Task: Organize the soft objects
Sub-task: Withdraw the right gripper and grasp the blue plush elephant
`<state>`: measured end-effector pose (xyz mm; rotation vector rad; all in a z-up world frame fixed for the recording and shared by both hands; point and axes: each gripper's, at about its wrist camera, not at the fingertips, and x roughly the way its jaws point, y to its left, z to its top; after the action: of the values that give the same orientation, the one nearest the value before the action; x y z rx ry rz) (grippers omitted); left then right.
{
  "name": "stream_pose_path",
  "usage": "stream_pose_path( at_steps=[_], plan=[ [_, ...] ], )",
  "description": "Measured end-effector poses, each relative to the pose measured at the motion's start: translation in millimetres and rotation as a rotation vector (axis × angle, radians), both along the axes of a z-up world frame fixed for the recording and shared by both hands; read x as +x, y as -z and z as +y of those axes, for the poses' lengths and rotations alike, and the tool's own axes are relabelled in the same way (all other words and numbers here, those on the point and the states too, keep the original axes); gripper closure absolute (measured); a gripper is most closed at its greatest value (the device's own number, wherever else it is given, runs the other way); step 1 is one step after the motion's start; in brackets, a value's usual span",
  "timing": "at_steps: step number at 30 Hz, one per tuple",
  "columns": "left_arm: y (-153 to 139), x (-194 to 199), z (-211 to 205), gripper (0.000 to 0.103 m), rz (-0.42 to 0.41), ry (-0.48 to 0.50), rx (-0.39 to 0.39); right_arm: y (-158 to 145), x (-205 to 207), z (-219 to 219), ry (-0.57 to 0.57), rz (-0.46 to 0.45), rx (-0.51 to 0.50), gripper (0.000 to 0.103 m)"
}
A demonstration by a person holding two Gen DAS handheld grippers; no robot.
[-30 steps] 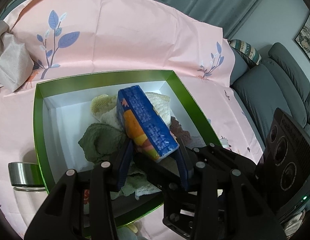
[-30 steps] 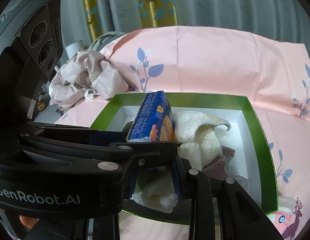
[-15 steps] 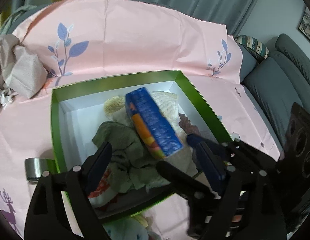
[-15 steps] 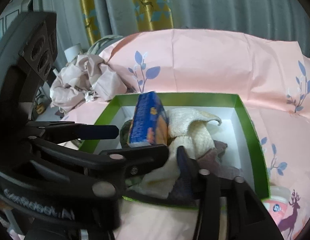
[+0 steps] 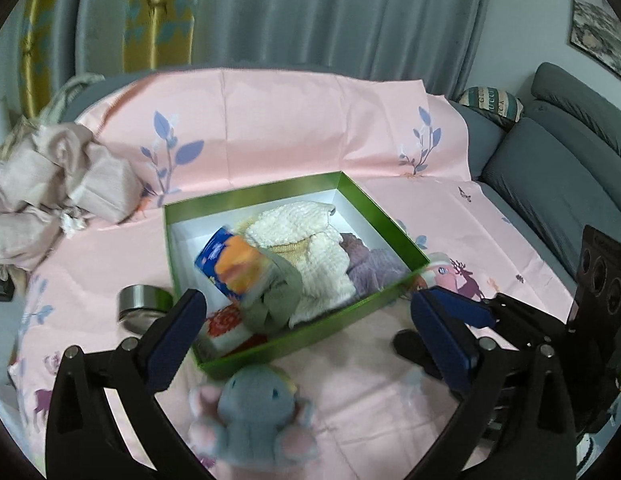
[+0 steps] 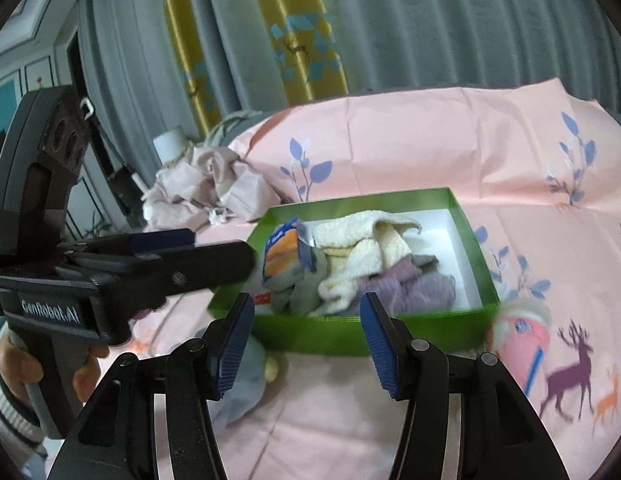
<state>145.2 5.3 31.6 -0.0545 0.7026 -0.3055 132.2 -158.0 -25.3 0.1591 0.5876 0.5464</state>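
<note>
While much of the soft stuff already sits in the green box [image 5: 382, 216], the job looks only partly done. Inside lie a cream towel [image 5: 306, 240], a purple cloth [image 5: 370, 264], a grey-green cloth [image 5: 278, 296], something red and white at the near corner [image 5: 226, 320], and a blue and orange pack [image 5: 230, 268] that leans on the cloths at the left end.

Both tools are clear of the box, on its near side. The left gripper [image 5: 306, 328] has just been opening its jaws and they stand spread wide, with nothing between the pads; the pack it could have gripped rests in the box, untouched. The right gripper [image 6: 306, 344] has its jaws about half apart, also empty.

Left to do, by my reading: a grey and pink plush toy [image 5: 254, 412] lies on the pink sheet [image 5: 290, 128] just in front of the box, between the left jaws in that view, and a pink plush [image 6: 518, 332] sits beside the box's right near corner. A heap of pale cloth [image 5: 50, 184] lies well apart at the far left and may need sorting too. A steel tin [image 5: 138, 308] beside the box is hard, so I would leave it out.
</note>
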Motion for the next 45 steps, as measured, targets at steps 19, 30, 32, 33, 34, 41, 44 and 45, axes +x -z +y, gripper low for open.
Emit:
stream_pose_path(
  at_steps=[19, 30, 32, 33, 34, 41, 44, 45],
  plan=[
    [27, -114, 87, 0.001, 0.112, -0.226, -0.176, 18, -93, -19, 0.03, 0.114, 0.009, 0.047],
    [48, -156, 94, 0.001, 0.193, -0.26, -0.207, 26, -107, 14, -0.084, 0.134, 0.007, 0.046],
    [44, -163, 95, 0.001, 0.175, -0.266, -0.2, 24, -106, 19, -0.102, 0.131, 0.019, 0.046],
    [44, -166, 97, 0.001, 0.17, -0.271, -0.197, 23, -105, 21, -0.116, 0.125, 0.031, 0.046],
    [43, -168, 99, 0.001, 0.165, -0.277, -0.198, 22, -104, 23, -0.124, 0.124, 0.041, 0.046],
    [55, -157, 108, 0.001, 0.191, -0.295, -0.272, 27, -89, 35, -0.161, 0.146, 0.059, 0.046],
    [65, -144, 105, 0.001, 0.215, -0.289, -0.309, 31, -80, 35, -0.163, 0.166, 0.075, 0.046],
    [69, -140, 104, 0.001, 0.224, -0.287, -0.316, 33, -75, 34, -0.16, 0.178, 0.085, 0.046]
  ],
)
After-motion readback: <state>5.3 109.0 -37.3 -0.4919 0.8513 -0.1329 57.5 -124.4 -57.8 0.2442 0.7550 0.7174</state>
